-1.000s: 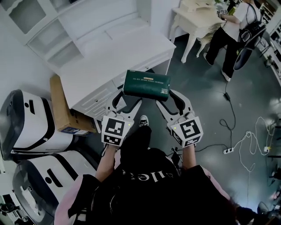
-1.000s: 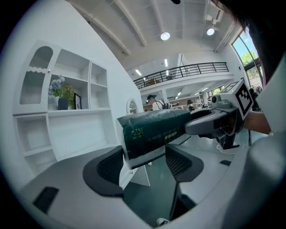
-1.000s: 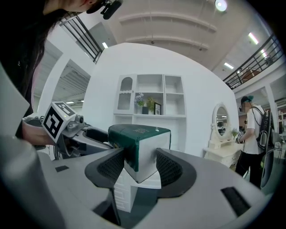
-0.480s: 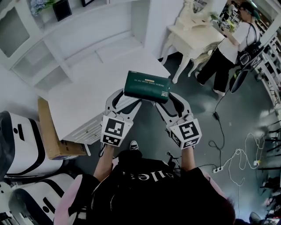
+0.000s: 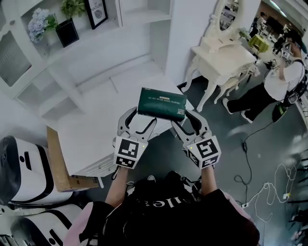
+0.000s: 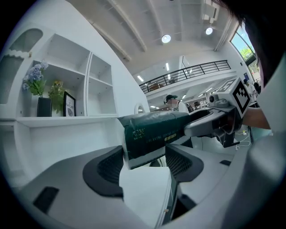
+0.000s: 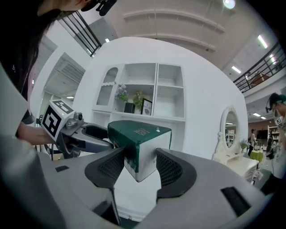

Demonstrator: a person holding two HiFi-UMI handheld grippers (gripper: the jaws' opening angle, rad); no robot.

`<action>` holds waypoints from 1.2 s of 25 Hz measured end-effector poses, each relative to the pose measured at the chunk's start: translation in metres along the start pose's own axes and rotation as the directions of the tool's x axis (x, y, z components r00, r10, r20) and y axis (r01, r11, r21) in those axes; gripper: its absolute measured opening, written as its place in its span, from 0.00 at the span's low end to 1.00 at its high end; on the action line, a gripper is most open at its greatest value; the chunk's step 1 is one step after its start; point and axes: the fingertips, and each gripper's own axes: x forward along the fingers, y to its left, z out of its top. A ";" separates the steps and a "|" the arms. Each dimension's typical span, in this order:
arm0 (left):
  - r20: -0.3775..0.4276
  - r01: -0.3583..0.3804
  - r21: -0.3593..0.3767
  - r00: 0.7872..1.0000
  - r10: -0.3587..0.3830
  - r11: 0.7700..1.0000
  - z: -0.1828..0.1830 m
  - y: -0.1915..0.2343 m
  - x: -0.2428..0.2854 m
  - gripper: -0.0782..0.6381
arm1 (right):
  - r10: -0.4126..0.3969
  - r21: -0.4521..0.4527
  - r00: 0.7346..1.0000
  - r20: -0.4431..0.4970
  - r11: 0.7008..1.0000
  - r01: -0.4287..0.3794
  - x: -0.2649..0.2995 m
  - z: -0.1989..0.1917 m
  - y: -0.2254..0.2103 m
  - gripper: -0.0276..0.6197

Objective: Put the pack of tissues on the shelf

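A dark green pack of tissues point(image 5: 161, 103) hangs in the air over the front edge of a white cabinet top point(image 5: 103, 125). My left gripper point(image 5: 137, 114) is shut on the pack's left end point(image 6: 147, 134). My right gripper point(image 5: 185, 116) is shut on its right end point(image 7: 138, 150). The white shelf unit point(image 5: 84, 57) rises behind the cabinet top, with open compartments point(image 7: 154, 87) above it. In the right gripper view the left gripper's marker cube point(image 7: 57, 116) shows at the left.
A blue flower pot point(image 5: 38, 26), a dark plant pot point(image 5: 67, 31) and a framed picture point(image 5: 96, 12) stand on a shelf. A white dressing table with mirror point(image 5: 224, 48) is right; a person point(image 5: 281, 79) stands beyond. A cardboard box point(image 5: 57, 163) and white machines point(image 5: 19, 163) sit at left.
The view has tilted up toward the shelf unit, and both grippers carry the pack further over the cabinet top. The grip on the pack is unchanged.
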 end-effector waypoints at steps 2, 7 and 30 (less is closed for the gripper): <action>-0.006 -0.025 0.009 1.000 0.025 1.000 0.004 0.007 0.017 0.52 | 0.027 0.002 1.000 0.003 1.000 -0.027 0.014 -0.001 -0.018 0.42; -0.030 -0.124 0.018 0.992 0.125 0.992 0.007 0.040 0.064 0.52 | 0.127 -0.019 0.991 0.028 0.992 -0.127 0.065 0.003 -0.063 0.42; -0.069 -0.398 0.063 0.913 0.402 0.915 0.063 0.145 0.206 0.52 | 0.409 -0.182 0.898 0.164 0.907 -0.380 0.205 0.079 -0.210 0.42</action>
